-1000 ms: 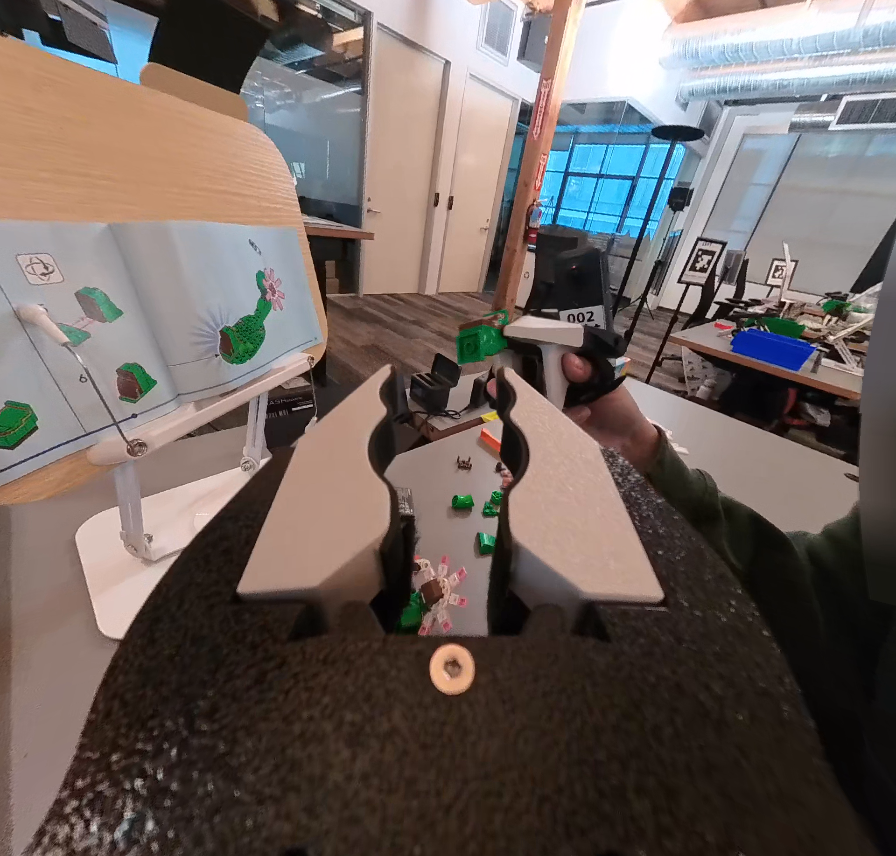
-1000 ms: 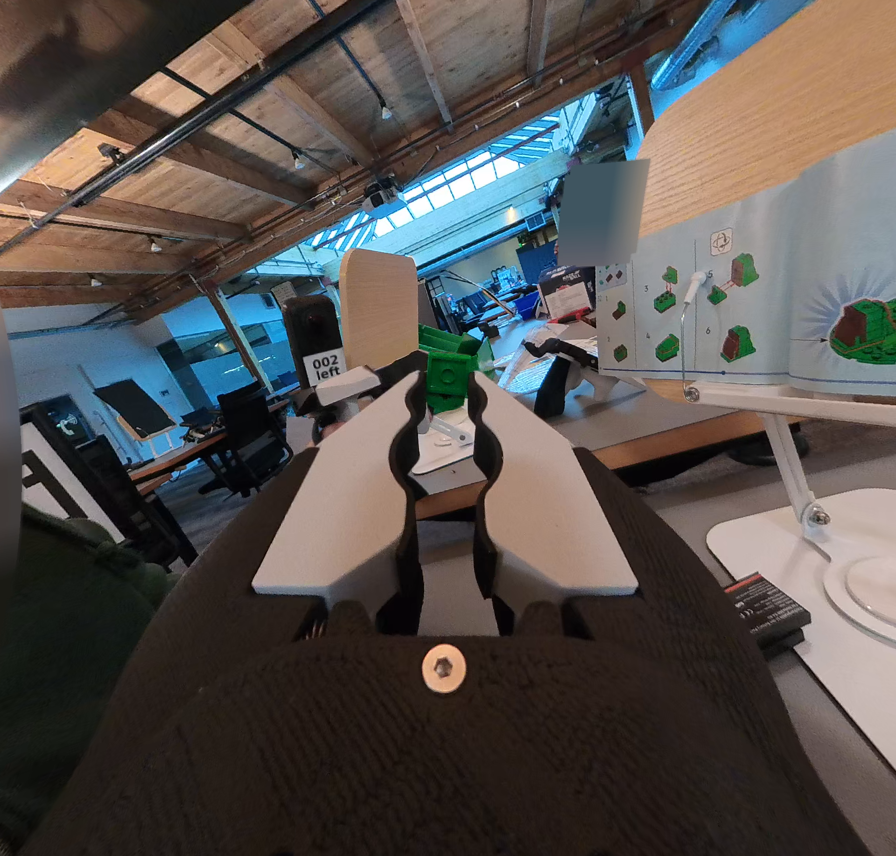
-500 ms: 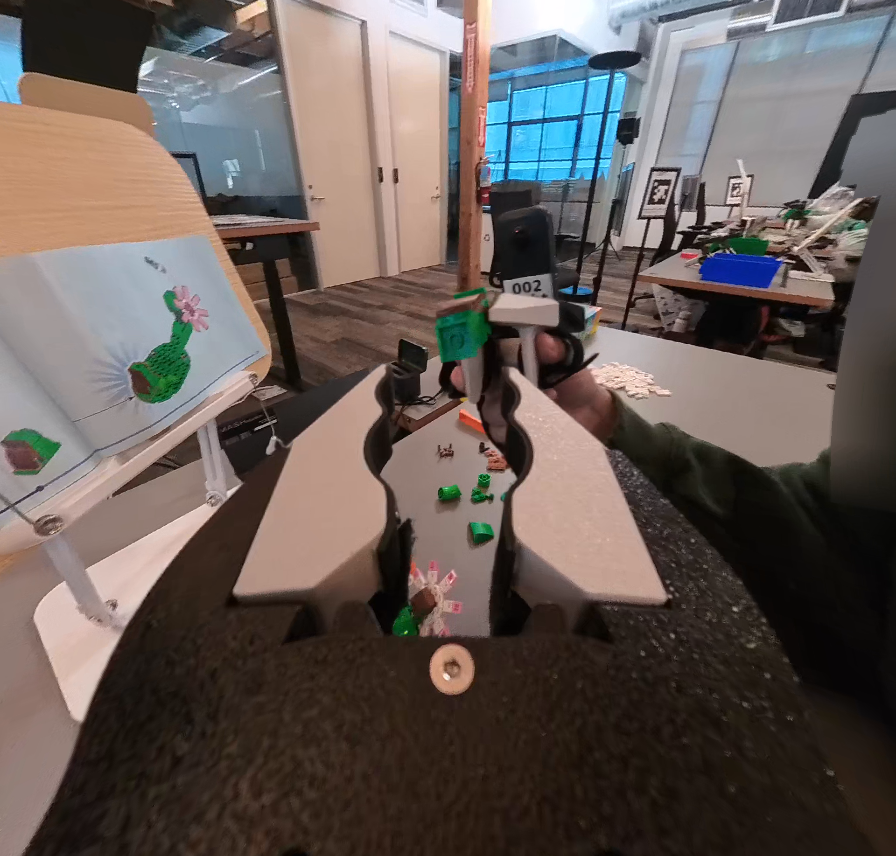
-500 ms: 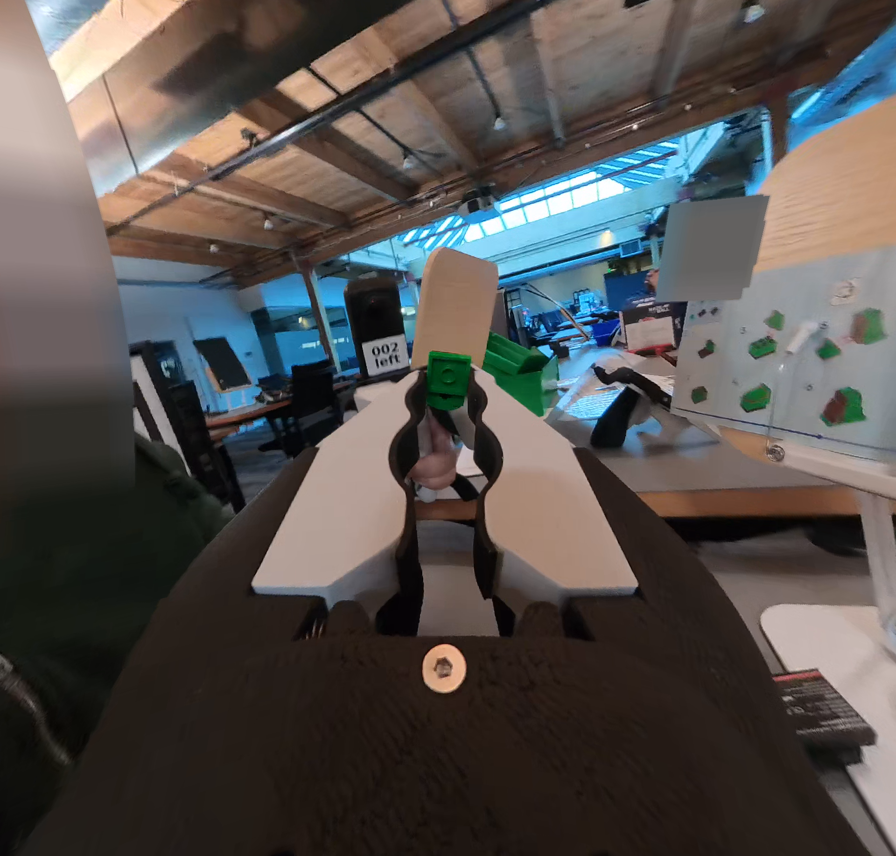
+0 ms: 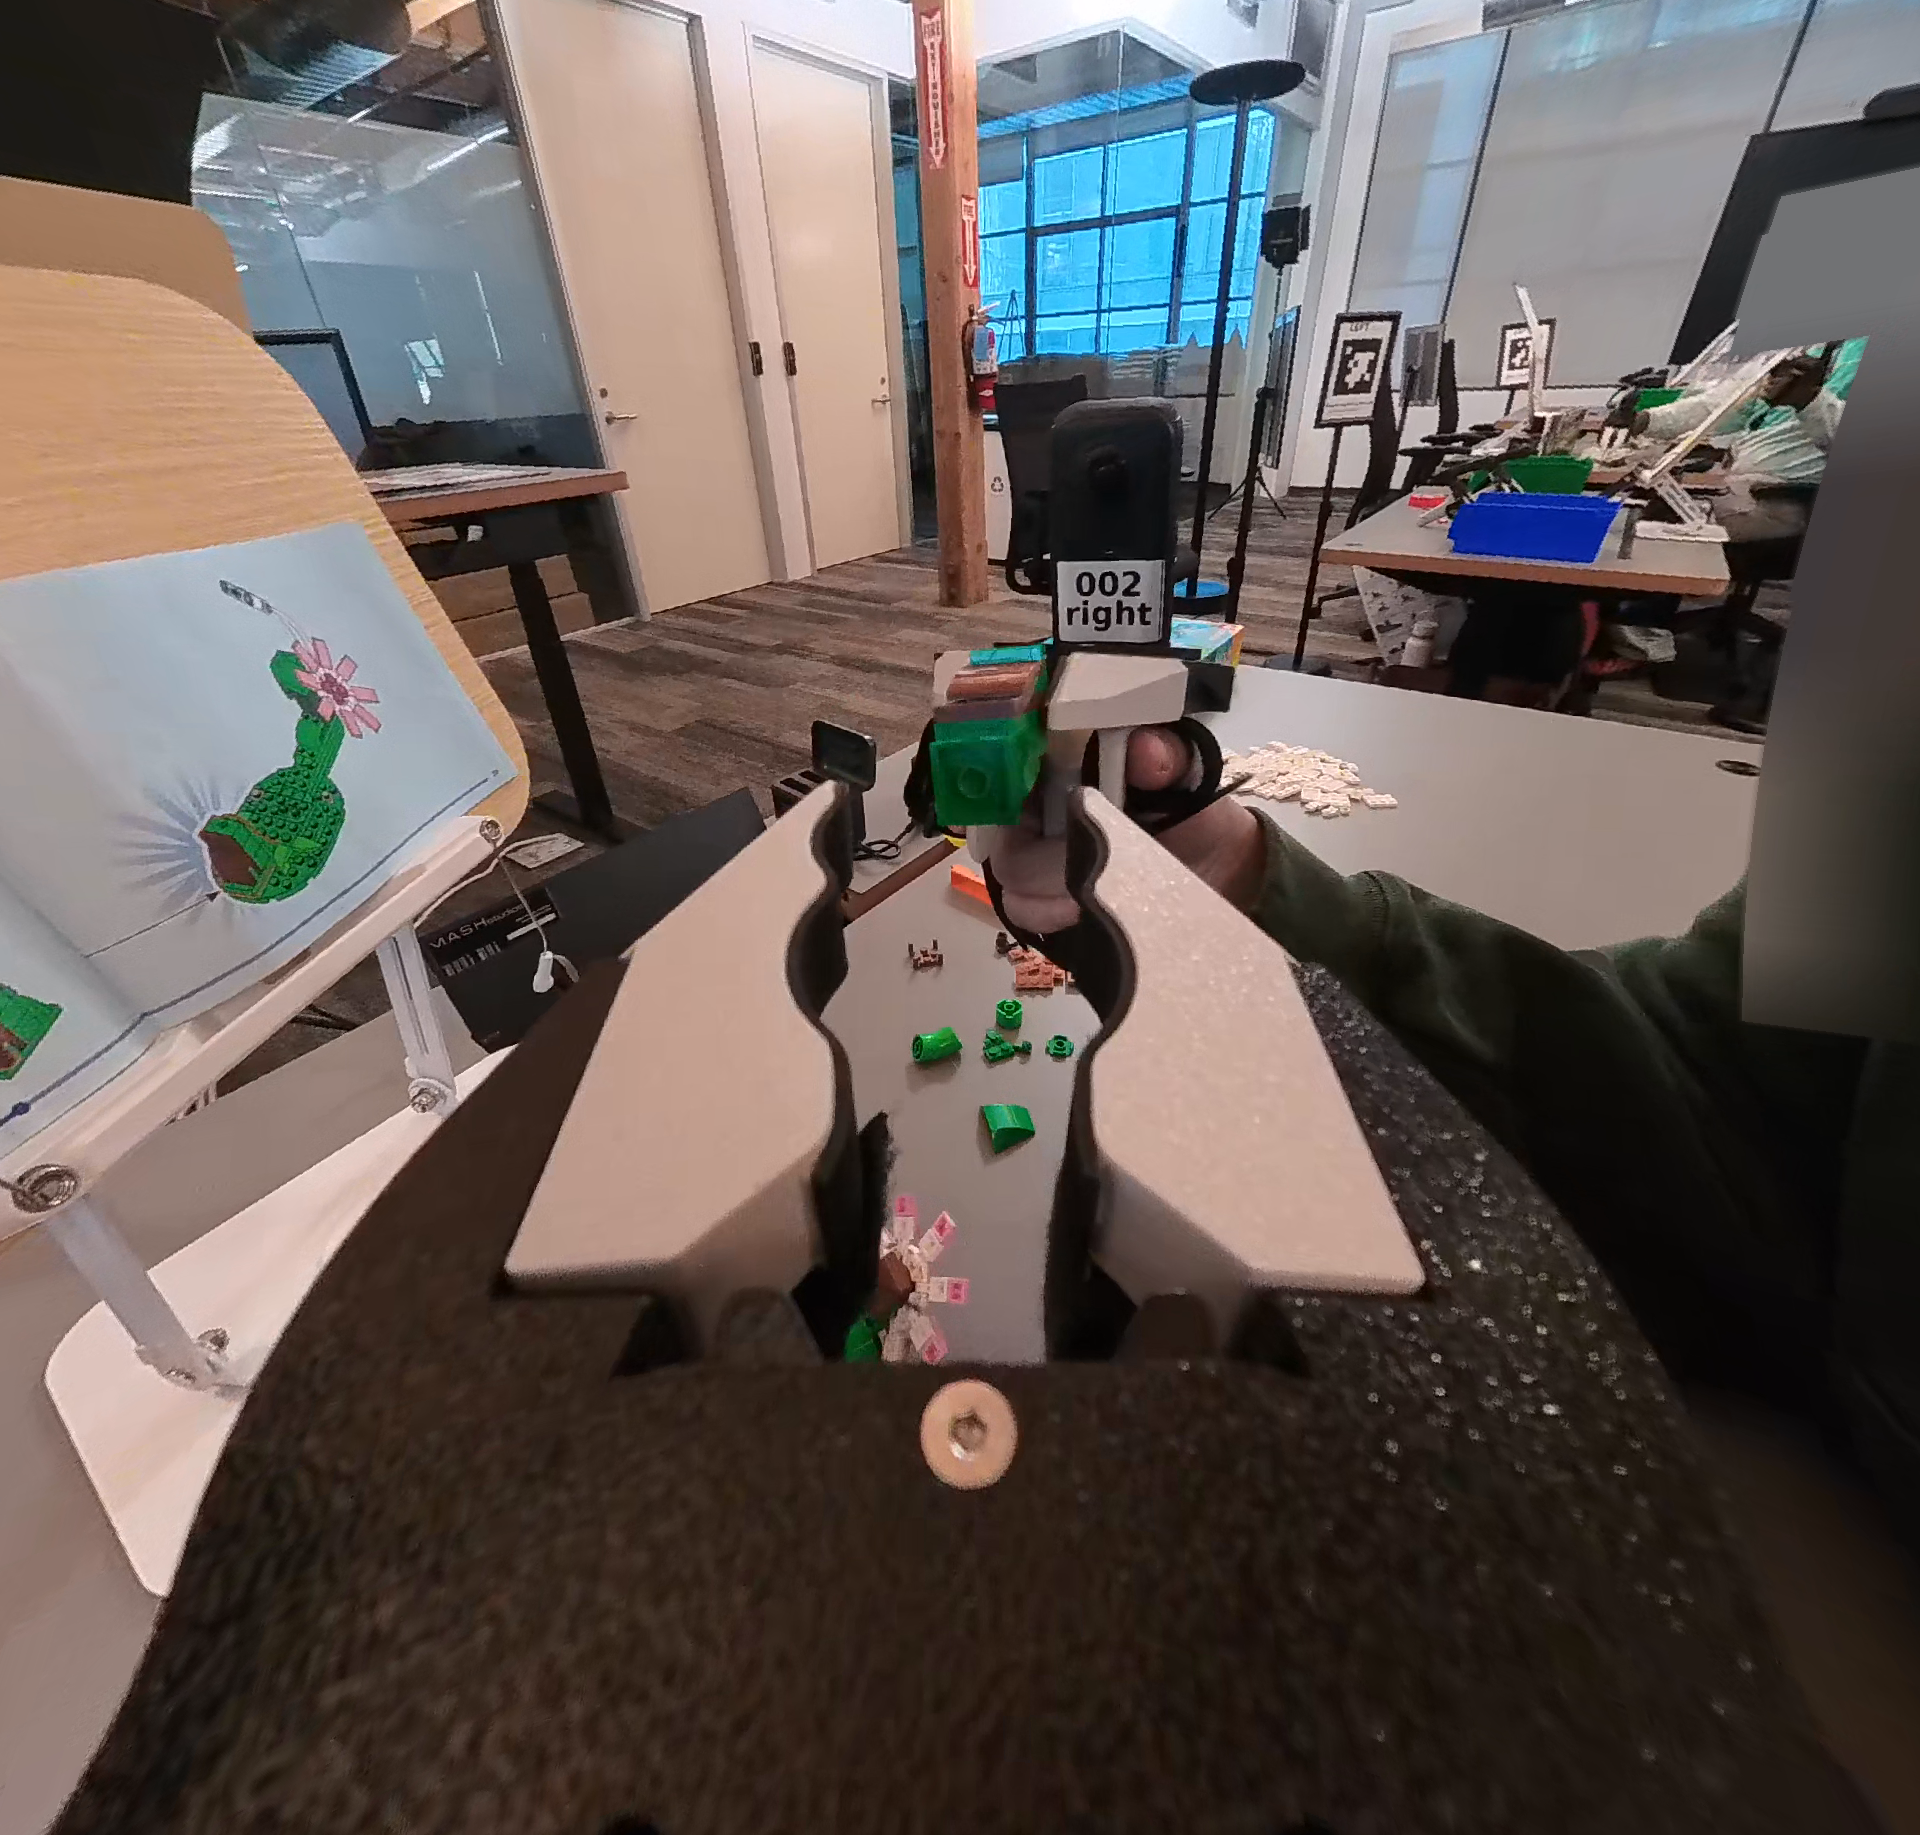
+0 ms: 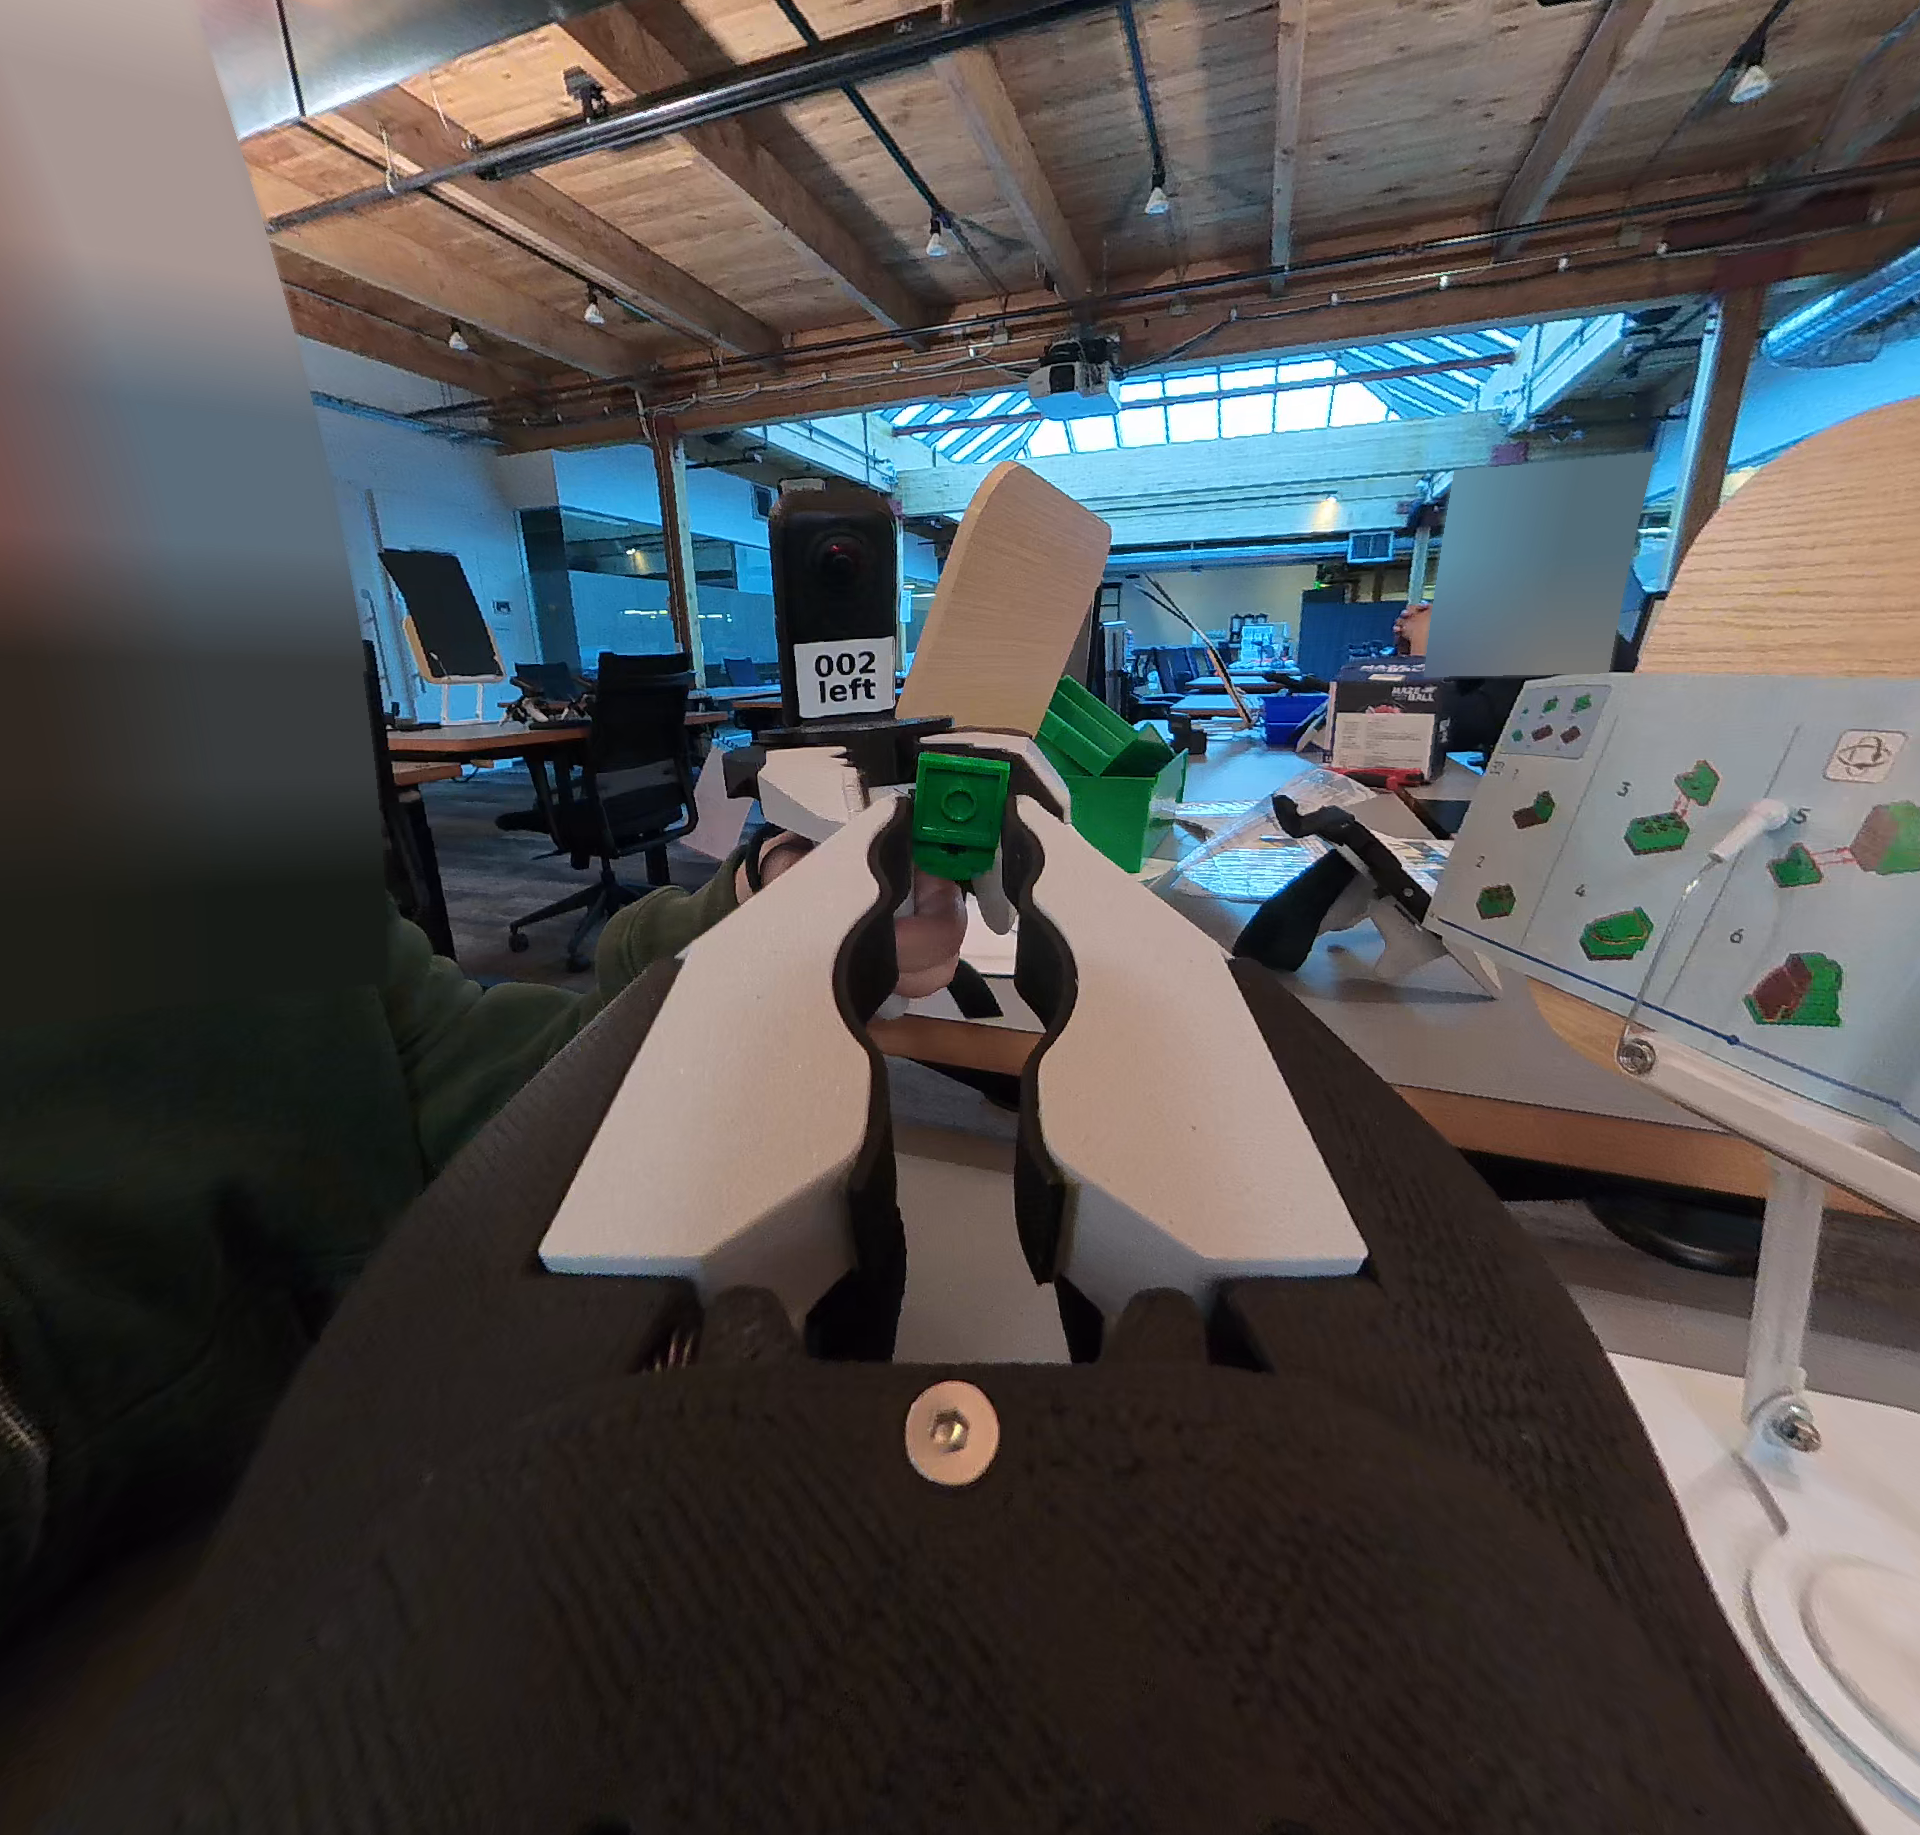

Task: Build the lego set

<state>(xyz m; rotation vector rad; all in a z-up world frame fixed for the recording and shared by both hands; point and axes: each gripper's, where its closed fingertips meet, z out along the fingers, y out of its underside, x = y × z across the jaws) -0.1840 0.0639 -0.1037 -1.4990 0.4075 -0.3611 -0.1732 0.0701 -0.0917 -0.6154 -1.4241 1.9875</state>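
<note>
My right gripper [image 6: 956, 835] is shut on a small green and brown lego assembly [image 6: 958, 809], held up in the air. In the left wrist view the same assembly [image 5: 982, 757] shows in the right gripper [image 5: 1039, 736], just beyond my left fingertips. My left gripper [image 5: 956, 829] is open and empty, facing the assembly. It also shows in the right wrist view [image 6: 904, 777], behind the green piece. Loose green pieces [image 5: 1006, 1125], tan pieces [image 5: 1039, 973] and a pink flower part [image 5: 920, 1286] lie on the grey table [image 5: 1507, 850] below.
The open instruction booklet [image 5: 239, 746] rests on a white stand [image 5: 156, 1370] at the left; it also shows in the right wrist view [image 6: 1714, 850]. A pile of white pieces [image 5: 1299, 777] lies farther back. The person's green sleeve [image 5: 1507, 1006] is at the right. My left and right fingertips are right by each other.
The two grippers have turned to face each other. The right gripper with the green assembly now sits centred just past my left fingertips, and the booklet has slid toward the frame edges.
</note>
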